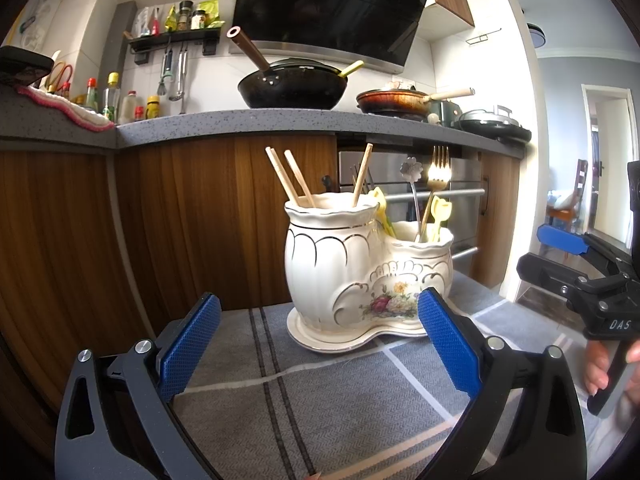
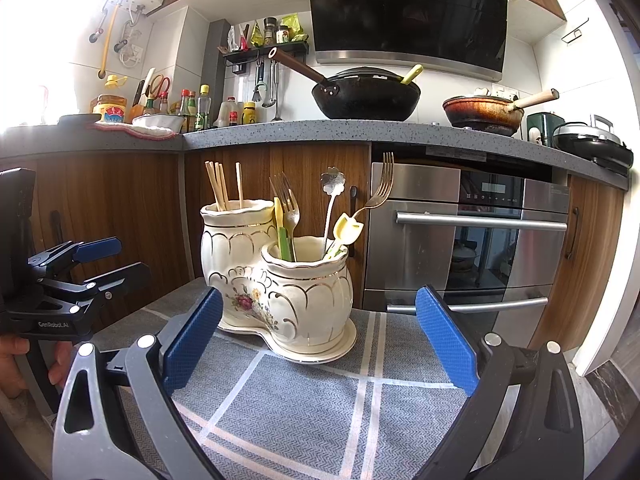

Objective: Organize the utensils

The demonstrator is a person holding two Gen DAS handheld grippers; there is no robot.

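Kitchen; grey striped cloth (image 2: 312,396) beneath a two-pot holder (image 2: 280,280). Four chopsticks (image 2: 222,186), two forks (image 2: 286,204), one spoon (image 2: 332,200). Left gripper (image 1: 320,344), right gripper (image 2: 320,340): jaws wide apart, empty.

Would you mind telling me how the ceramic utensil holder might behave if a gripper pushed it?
The ceramic utensil holder looks heavy and rigid, probably fragile. Its broad base plate should resist tipping, though it may slide on the grey cloth.

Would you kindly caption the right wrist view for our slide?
Open right gripper faces a two-pot ceramic utensil holder holding chopsticks and forks.
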